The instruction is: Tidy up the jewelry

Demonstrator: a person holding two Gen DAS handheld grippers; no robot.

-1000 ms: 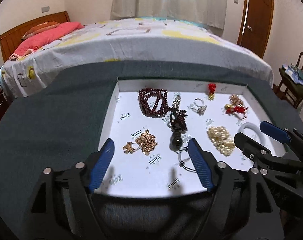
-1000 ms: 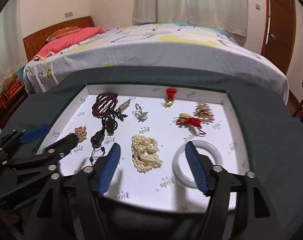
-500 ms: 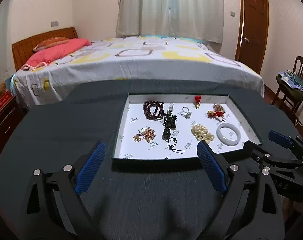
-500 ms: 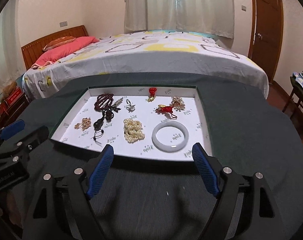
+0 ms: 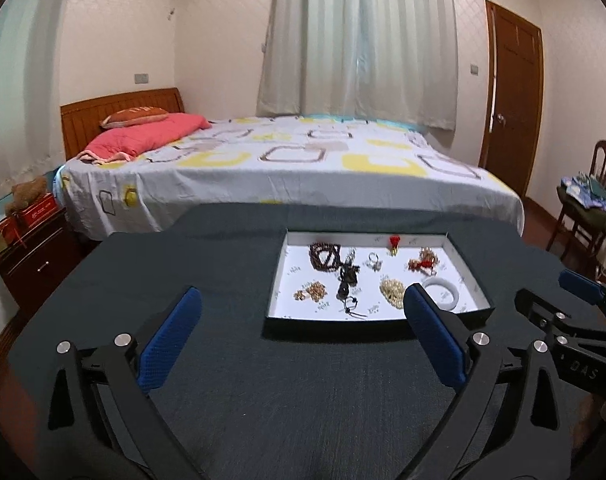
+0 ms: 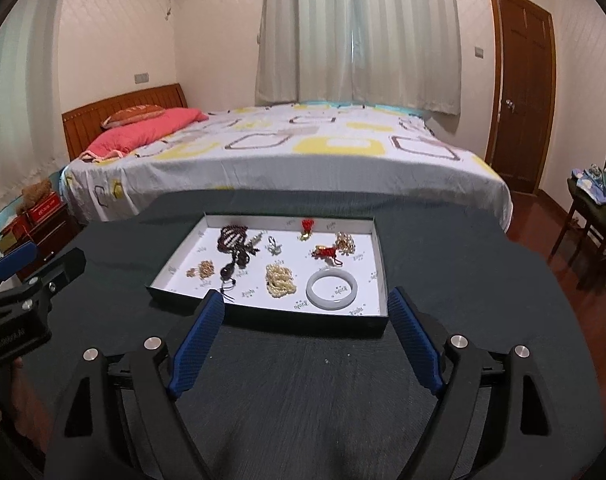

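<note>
both hand-held grippers [image 5: 303,328] [image 6: 305,338] pulled back from tray [image 6: 303,322], lifted higher

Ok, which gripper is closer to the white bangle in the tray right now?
Right. The right gripper sits just short of the tray's near edge, almost straight in front of the white bangle. The left gripper is further back and off to the bangle's left.

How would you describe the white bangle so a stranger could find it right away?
On the dark table before the bed sits a shallow white-lined tray. The white bangle lies in its near right corner, beside the pearl pile. It is the only smooth, solid ring there.
</note>
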